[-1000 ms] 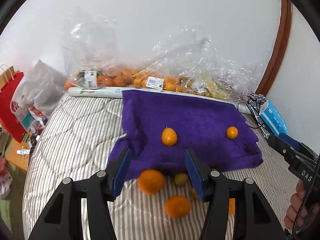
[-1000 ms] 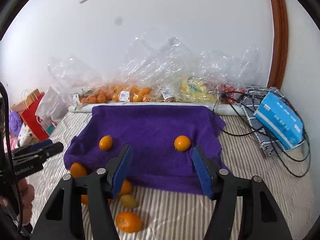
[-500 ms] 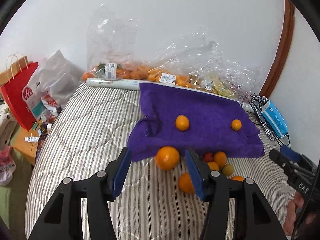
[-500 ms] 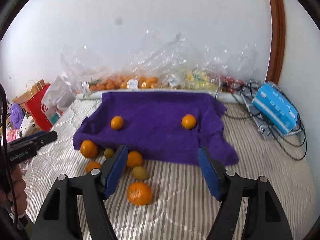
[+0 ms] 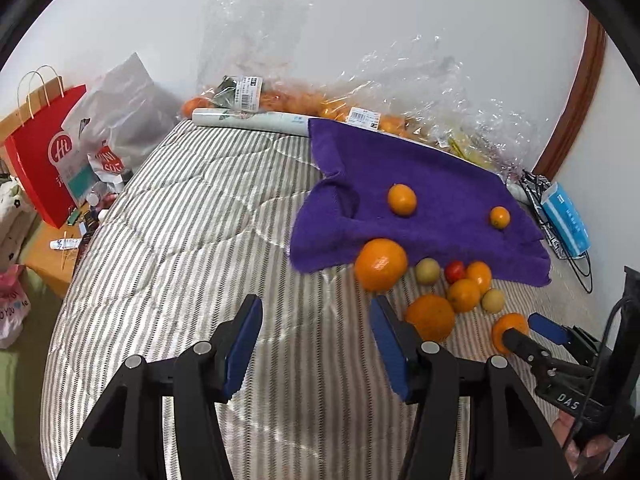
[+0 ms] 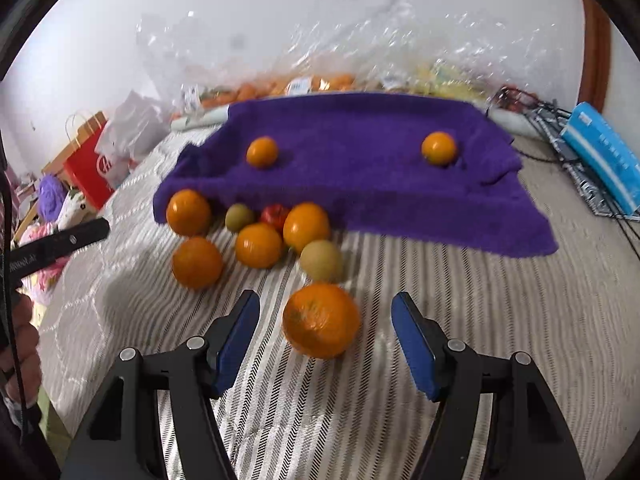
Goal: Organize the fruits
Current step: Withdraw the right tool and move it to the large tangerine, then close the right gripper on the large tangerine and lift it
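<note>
Right wrist view: orange [image 6: 321,321] lies between open right hand-held gripper [image 6: 325,342] fingers.

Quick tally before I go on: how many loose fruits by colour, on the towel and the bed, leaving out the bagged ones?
Orange fruits: 7
Yellow-green fruits: 2
Red fruit: 1
Total: 10

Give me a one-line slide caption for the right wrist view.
Open right gripper lines up on the nearest orange, loose fruit beyond it at the purple towel's edge.
</note>
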The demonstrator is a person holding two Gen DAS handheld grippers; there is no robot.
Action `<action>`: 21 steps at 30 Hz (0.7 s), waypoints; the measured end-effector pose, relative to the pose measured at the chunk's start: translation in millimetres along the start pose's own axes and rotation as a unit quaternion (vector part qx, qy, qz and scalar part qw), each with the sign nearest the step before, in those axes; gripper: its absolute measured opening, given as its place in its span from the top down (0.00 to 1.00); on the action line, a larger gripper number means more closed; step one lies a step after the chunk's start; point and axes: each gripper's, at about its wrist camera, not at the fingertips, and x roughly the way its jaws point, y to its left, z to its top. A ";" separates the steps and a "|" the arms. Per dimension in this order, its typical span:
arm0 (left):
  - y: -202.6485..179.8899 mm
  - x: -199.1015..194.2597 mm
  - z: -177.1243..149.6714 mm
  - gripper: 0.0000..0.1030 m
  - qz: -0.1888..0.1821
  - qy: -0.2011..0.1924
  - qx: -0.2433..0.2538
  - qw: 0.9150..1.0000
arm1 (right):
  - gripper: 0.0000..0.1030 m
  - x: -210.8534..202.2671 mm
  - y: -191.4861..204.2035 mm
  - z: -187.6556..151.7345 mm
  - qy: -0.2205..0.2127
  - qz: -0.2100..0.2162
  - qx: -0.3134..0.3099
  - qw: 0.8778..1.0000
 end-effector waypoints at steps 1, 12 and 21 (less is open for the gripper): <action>2.3 0.7 -1.1 0.48 -0.003 0.001 -0.002 1.000 | 0.33 3.2 1.4 -1.4 0.003 -0.001 -0.003 1.000; -0.5 10.2 -4.7 0.48 -0.020 0.009 -0.010 1.000 | 0.58 19.1 13.5 -10.1 0.008 -0.042 -0.053 0.998; -29.3 20.2 -1.0 0.48 -0.037 0.006 0.010 0.999 | 0.58 -3.0 -7.5 -10.1 -0.024 -0.033 -0.047 0.998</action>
